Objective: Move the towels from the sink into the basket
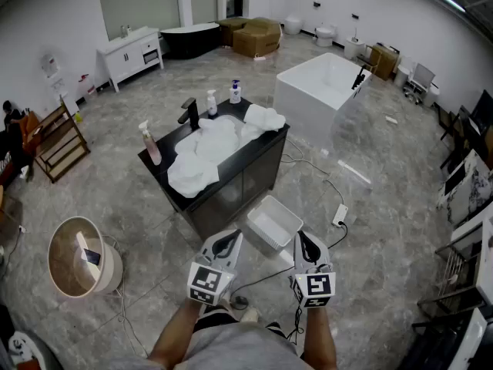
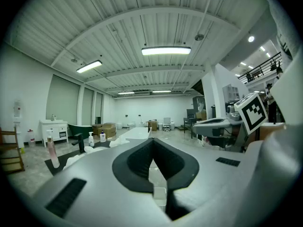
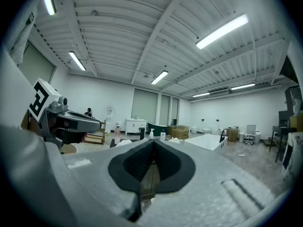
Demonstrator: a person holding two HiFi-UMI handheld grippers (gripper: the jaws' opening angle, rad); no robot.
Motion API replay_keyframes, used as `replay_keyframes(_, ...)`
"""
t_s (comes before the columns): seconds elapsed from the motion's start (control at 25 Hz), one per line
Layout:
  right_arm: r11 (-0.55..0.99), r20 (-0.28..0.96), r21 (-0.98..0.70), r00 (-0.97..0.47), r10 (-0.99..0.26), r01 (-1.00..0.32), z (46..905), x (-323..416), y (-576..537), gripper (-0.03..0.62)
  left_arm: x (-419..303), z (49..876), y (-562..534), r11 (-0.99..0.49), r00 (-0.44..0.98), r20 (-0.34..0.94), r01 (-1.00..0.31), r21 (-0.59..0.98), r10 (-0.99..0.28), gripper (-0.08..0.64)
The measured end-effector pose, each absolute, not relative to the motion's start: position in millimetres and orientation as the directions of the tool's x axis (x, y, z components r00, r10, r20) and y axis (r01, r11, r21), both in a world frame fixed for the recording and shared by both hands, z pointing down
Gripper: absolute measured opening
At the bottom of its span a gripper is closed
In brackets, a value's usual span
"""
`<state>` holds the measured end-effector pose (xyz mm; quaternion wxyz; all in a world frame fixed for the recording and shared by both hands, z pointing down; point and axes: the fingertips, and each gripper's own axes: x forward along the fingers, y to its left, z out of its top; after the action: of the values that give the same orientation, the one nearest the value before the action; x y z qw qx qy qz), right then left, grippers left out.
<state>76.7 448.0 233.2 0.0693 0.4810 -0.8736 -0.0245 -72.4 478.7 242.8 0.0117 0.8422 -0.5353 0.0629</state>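
No legible text or labels

I hold both grippers out ahead of me, side by side and nearly level, tips just apart. My left forearm and right forearm reach forward behind them. My left gripper has its jaws pressed together, empty. My right gripper is closed and empty too.
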Motion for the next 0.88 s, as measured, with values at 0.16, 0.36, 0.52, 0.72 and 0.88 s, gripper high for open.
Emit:
replay_keyframes(0.16, 0.544, 0.095, 0.101, -0.536, -0.839, -0.833, 233.7, 75.1, 454.5, -0.002, -67.9, 243.8, 486.3, -0.439, 0.429, 0.138, -0.896, -0.060, -0.893, 0.009)
replay_keyframes(0.36, 0.552, 0.087, 0.100, -0.546, -0.834, -0.828, 231.8, 73.5, 454.6, -0.002, -66.5, 243.2, 486.1, -0.431, 0.420, 0.132, -0.900, -0.065, -0.898, 0.009)
replay_keyframes(0.52, 0.579, 0.073, 0.076, -0.574, -0.815, -0.812, 229.3, 63.2, 451.8, -0.001, -75.5, 244.2, 485.1, -0.401, 0.391, 0.130, -0.914, -0.064, -0.911, 0.009)
replay_keyframes(0.72, 0.643, 0.071, 0.084, -0.639, -0.766, -0.761, 231.6, 23.4, 441.9, 0.000, -107.7, 247.5, 483.0, -0.324, 0.314, 0.136, -0.944, -0.065, -0.940, 0.009)
replay_keyframes(0.88, 0.712, 0.067, 0.086, -0.709, -0.702, -0.697, 233.5, -25.0, 423.6, 0.000, -149.9, 249.8, 475.4, -0.239, 0.227, 0.142, -0.968, -0.071, -0.963, 0.009)
